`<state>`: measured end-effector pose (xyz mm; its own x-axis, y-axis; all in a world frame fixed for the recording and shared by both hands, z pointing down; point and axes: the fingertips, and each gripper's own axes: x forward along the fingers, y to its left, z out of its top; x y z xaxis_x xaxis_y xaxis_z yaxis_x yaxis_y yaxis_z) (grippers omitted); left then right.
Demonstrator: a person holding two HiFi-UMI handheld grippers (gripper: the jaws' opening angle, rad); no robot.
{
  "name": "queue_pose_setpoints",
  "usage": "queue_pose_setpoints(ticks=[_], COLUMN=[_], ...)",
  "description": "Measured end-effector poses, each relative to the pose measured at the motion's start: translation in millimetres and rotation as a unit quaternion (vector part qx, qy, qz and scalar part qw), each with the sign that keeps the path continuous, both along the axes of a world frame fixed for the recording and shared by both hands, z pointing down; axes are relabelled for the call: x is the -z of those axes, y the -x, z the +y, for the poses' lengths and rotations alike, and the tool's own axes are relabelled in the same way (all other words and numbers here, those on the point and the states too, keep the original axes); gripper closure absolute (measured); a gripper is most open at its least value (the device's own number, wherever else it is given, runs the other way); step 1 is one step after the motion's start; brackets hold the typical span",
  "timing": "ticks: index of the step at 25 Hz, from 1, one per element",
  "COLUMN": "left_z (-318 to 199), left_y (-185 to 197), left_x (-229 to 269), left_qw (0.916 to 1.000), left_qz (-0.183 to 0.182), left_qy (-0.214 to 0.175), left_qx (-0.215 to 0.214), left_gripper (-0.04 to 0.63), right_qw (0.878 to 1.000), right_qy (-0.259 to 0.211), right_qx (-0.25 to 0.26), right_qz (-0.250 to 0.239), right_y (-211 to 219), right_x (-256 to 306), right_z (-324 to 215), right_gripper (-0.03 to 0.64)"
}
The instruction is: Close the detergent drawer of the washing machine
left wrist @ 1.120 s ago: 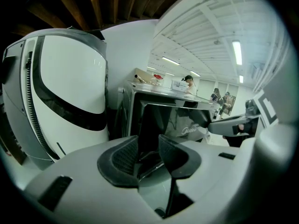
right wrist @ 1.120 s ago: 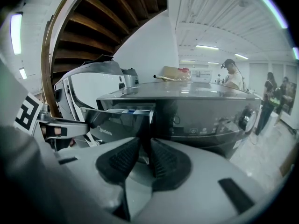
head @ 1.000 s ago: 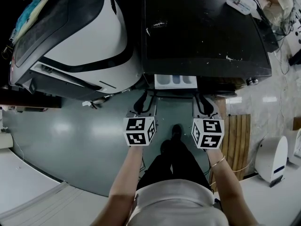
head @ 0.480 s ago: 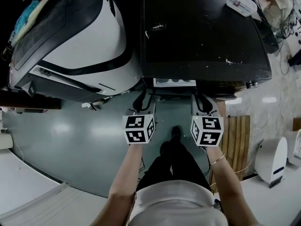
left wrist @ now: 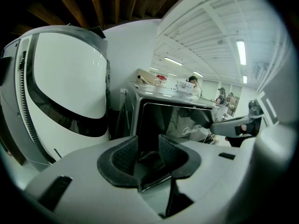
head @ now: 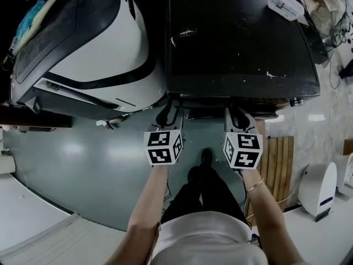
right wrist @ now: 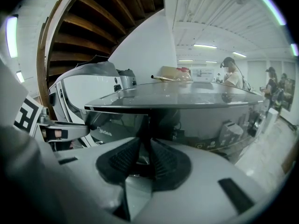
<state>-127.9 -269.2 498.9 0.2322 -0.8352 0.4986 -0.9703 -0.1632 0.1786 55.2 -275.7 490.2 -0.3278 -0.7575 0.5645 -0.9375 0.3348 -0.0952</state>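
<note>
Moved: detergent drawer point(left wrist: 173, 120), now pushed into washing machine point(head: 242, 37).
Left gripper point(left wrist: 148, 148): jaws apart, empty, facing drawer.
Right gripper point(right wrist: 145, 153): jaws slightly parted, empty, at drawer's right.

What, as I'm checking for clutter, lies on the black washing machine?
On the black washing machine's top: a clear plastic tub at the far right corner and small white scraps; its contents cannot be seen.

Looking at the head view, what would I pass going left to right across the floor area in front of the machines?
white curved machine → left gripper → right gripper → wooden slatted mat → white rounded device
</note>
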Motion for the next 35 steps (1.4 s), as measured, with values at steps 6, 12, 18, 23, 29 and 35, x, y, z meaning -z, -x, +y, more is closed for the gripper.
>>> queue_pose_setpoints(ticks=[6,12,18,23,29,35], left_z=[-3.4,-6.5,-10.0,-10.0,3.9,25.4], left_y=[-2.7,-2.5,-1.8,-1.8,6.0,9.1], left_x=[-6.1,-6.6,-6.5,-6.7,-0.6,18.6], left_qw=[0.9998,0.9998,0.9998,0.9998,0.9999,1.0000], left_qz=[-0.001,0.001,-0.002,-0.006,-0.001,0.002], left_qy=[0.018,0.016,0.021,0.019,0.016,-0.002], left_qx=[-0.005,0.006,-0.002,-0.005,0.003,0.001], left_gripper=[0.439,0.436,0.436,0.436,0.442,0.461], right_qw=[1.000,1.000,1.000,1.000,1.000,0.999], right_qy=[-0.005,-0.002,-0.001,-0.001,-0.015,-0.024], right_qx=[0.002,-0.007,-0.010,-0.010,-0.004,0.001], right_qz=[0.010,0.007,0.008,0.015,0.006,-0.023], right_y=[0.8,0.9,2.5,1.7,-1.6,-1.0], right_x=[0.5,0.6,-0.4,-0.5,10.0,23.4], right_z=[-4.6,-8.4,-10.9,-10.9,-1.5,20.1], right_gripper=[0.537,0.537,0.537,0.537,0.537,0.537])
